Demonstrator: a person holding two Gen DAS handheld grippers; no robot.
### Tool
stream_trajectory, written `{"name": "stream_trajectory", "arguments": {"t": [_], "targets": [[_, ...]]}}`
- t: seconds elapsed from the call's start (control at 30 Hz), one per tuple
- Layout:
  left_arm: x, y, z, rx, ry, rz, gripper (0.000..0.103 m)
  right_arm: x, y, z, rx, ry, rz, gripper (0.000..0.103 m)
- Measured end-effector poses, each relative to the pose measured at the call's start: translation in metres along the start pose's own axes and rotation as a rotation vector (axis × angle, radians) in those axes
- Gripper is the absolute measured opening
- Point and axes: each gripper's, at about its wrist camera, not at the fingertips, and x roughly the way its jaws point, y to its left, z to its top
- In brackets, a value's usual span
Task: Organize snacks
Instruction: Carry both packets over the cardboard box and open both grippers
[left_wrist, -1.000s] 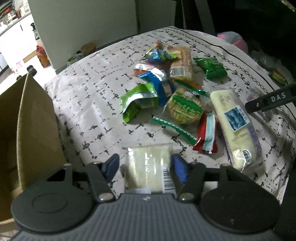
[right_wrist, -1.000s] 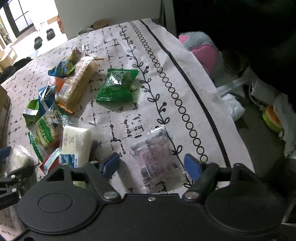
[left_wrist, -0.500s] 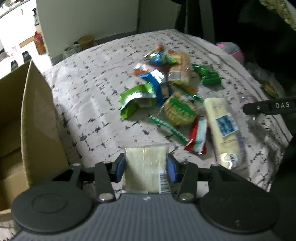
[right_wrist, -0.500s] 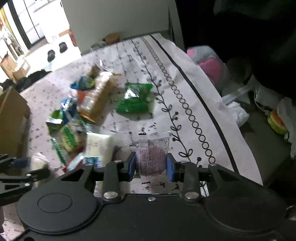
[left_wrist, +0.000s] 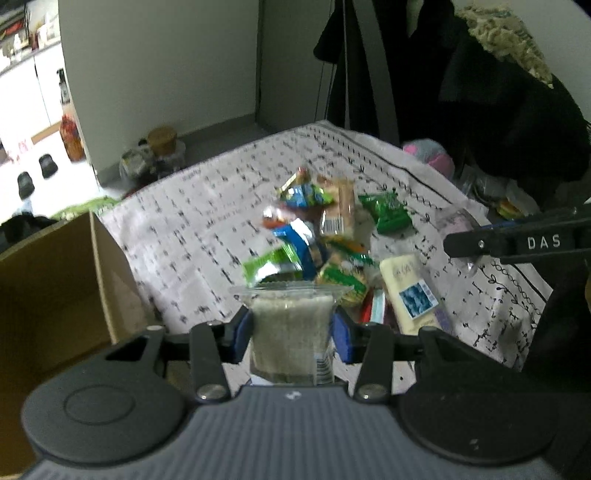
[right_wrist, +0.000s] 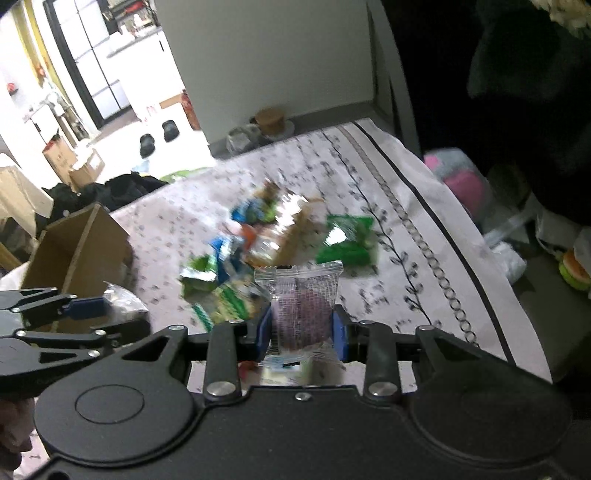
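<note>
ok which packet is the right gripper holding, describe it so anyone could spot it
Start at the patterned cloth with the snack pile in its middle, then look nearer, to the right gripper. Between its blue pads is a clear packet with a purple filling, held off the cloth. Unlike the green, blue and orange wrappers in the pile, it is see-through with a crimped top edge.

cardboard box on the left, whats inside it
The cardboard box stands open beside the patterned cloth, but only its bare inner wall shows; its floor is hidden by the left gripper.
</note>
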Motion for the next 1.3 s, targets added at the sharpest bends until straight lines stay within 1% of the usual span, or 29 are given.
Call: {"name": "stream_trajectory", "arguments": {"t": [0.1,0.2,0.4,0.63,0.67,0.77,0.87,1.03,1.1,1.17,1.23,1.3], "targets": [[-0.011,0.008,0.004,-0.024,-0.02,0.006,0.044,-0.007,0.012,0.008,-0.01,-0.03,0.015,0.033],[-0.023,0.016,0.008,-0.028,-0.046,0.027,0.044,-0.012,0.026,0.015,-0.021,-0.052,0.036,0.033],[-0.054,0.03,0.017,-0.067,-0.1,0.061,0.044,-0.018,0.059,0.028,-0.055,-0.095,0.08,0.033],[-0.08,0.061,0.017,-0.131,-0.143,0.111,0.044,-0.012,0.099,0.042,-0.098,-0.101,0.129,0.033],[-0.083,0.066,0.016,-0.143,-0.147,0.117,0.044,-0.011,0.105,0.043,-0.099,-0.099,0.137,0.033],[-0.091,0.088,0.011,-0.19,-0.153,0.14,0.044,-0.007,0.118,0.05,-0.047,-0.073,0.182,0.033],[-0.097,0.109,0.006,-0.224,-0.157,0.168,0.044,-0.003,0.135,0.053,-0.044,-0.075,0.184,0.033],[-0.103,0.149,-0.006,-0.297,-0.162,0.197,0.044,0.004,0.168,0.052,-0.09,-0.064,0.194,0.033],[-0.102,0.16,-0.01,-0.306,-0.161,0.205,0.044,0.008,0.183,0.052,-0.104,-0.049,0.195,0.033],[-0.095,0.169,-0.013,-0.323,-0.153,0.202,0.044,0.015,0.198,0.052,-0.128,-0.03,0.196,0.033],[-0.087,0.177,-0.018,-0.353,-0.146,0.182,0.045,0.021,0.211,0.052,-0.148,-0.009,0.19,0.033],[-0.082,0.183,-0.023,-0.378,-0.151,0.187,0.045,0.028,0.222,0.052,-0.158,0.007,0.188,0.033]]}}
